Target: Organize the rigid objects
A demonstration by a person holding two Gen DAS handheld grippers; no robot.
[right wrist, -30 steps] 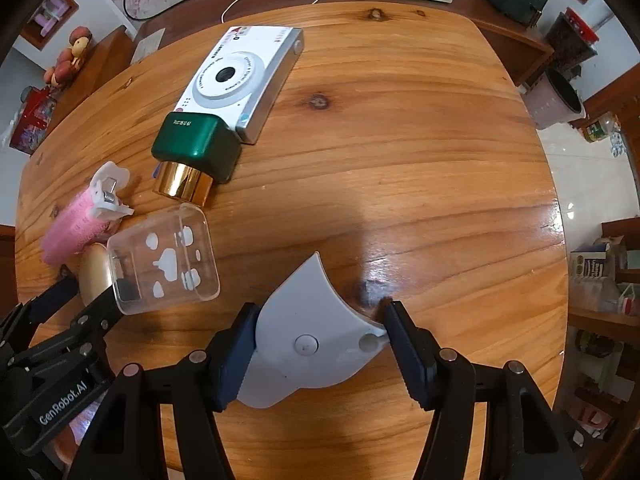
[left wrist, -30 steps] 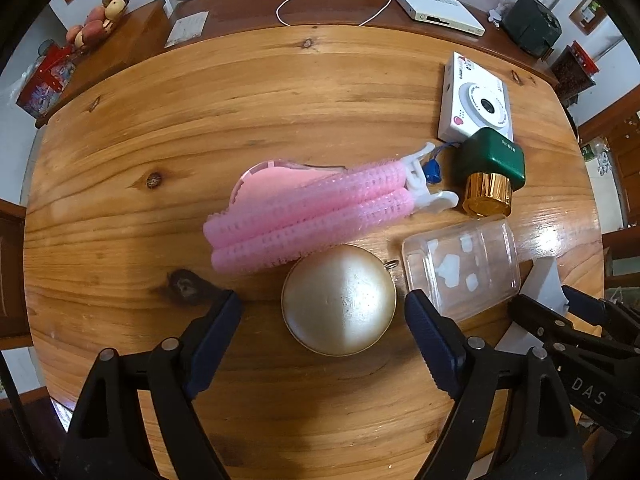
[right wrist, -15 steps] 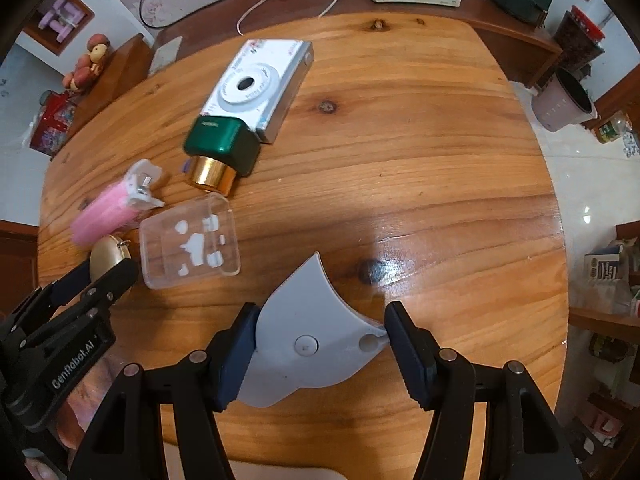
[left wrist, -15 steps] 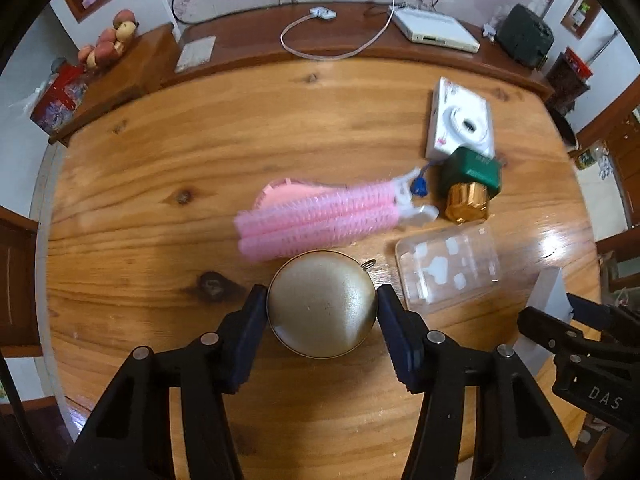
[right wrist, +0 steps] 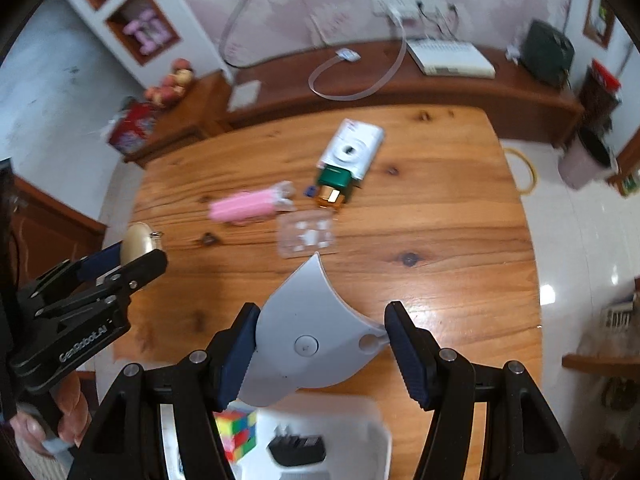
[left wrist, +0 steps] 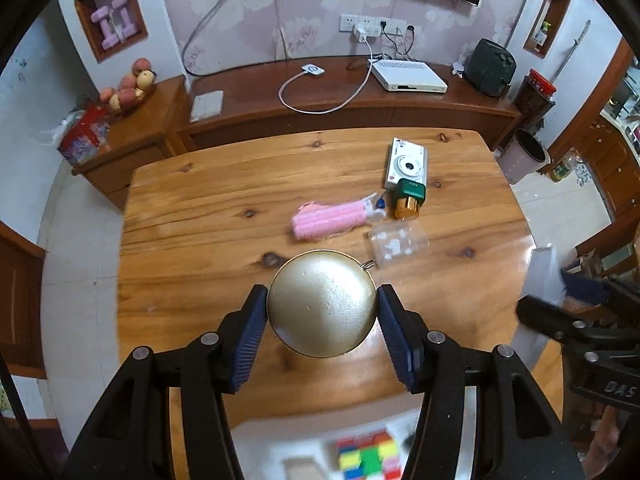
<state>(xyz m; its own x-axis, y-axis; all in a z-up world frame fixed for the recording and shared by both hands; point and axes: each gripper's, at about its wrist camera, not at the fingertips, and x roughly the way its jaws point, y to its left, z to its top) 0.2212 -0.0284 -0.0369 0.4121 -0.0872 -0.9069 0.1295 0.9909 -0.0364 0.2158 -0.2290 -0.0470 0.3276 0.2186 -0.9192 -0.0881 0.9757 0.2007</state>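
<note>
left gripper (left wrist: pixel 322 326): both blue pads pressed against the sides of the round gold case (left wrist: pixel 322 303), clamped on it; case is held above the wooden table (left wrist: pixel 192 240), dome side facing the camera, small ring loop at its upper right edge. same case visible from the right wrist view (right wrist: pixel 138 242), pinched between the left tool's pads.

right gripper (right wrist: pixel 320 348): pads closed on the grey fan-shaped plastic piece (right wrist: pixel 310 328), left pad flat on its edge, right pad touching its small lug; the pointed corner aims away toward the table centre.

below both tools, near table edge: white tray (right wrist: pixel 352 440) holding a colour cube (right wrist: pixel 236 434) and a black plug adapter (right wrist: pixel 296 450); blurred.

on the table, well apart from the held items: clear plastic box (left wrist: pixel 398 242) with white shapes, pink hair rollers (left wrist: pixel 326 222) just left of it, green-capped gold bottle (left wrist: pixel 408 200) lying just beside the white camera (left wrist: pixel 406 164); whether they touch is unclear.

background: sideboard (left wrist: pixel 320 108) with white set-top box (left wrist: pixel 412 76) and charging cable (left wrist: pixel 320 96).
</note>
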